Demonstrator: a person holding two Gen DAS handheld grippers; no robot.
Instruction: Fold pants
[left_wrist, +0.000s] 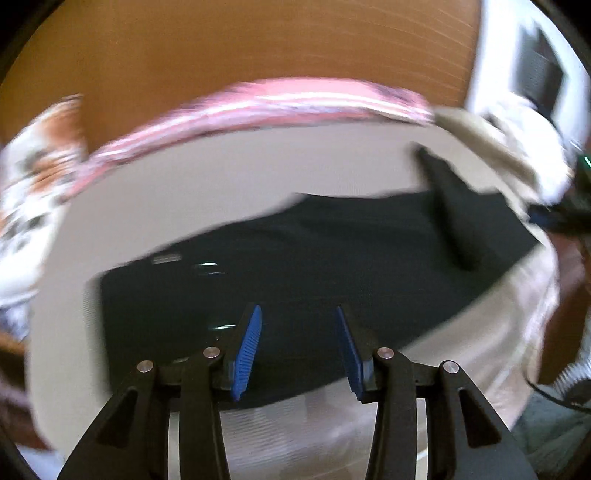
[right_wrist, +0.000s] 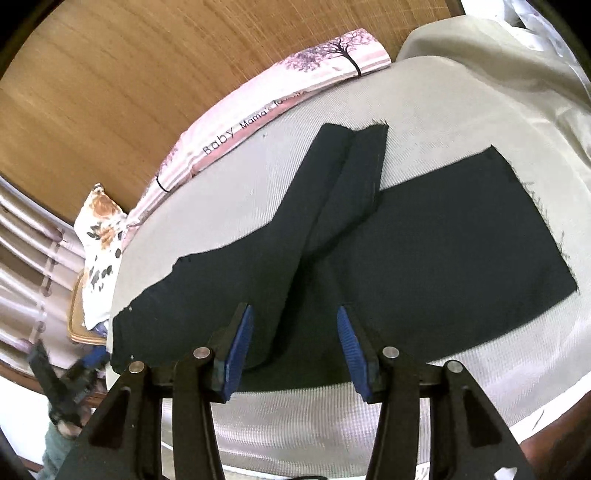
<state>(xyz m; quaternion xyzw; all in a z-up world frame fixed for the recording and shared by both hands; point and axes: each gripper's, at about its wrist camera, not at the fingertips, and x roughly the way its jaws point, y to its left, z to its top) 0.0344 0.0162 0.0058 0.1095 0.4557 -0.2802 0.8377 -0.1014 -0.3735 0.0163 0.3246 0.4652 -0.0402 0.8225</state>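
Dark pants (left_wrist: 332, 258) lie flat on a beige bed cover (left_wrist: 221, 177). In the right wrist view the pants (right_wrist: 443, 240) spread to the right, with one leg (right_wrist: 332, 192) folded diagonally up across them. My left gripper (left_wrist: 298, 310) hovers open above the waist end, nothing between its blue pads. My right gripper (right_wrist: 294, 310) also hangs open above the cloth near the front edge, holding nothing. The left wrist view is blurred by motion.
A pink printed pillow (right_wrist: 332, 62) lies along the far edge of the bed cover (right_wrist: 443, 110), against a wooden headboard (right_wrist: 110, 92). A floral cushion (right_wrist: 99, 229) sits at the left end. A white wall with a dark panel (left_wrist: 539, 62) stands at the right.
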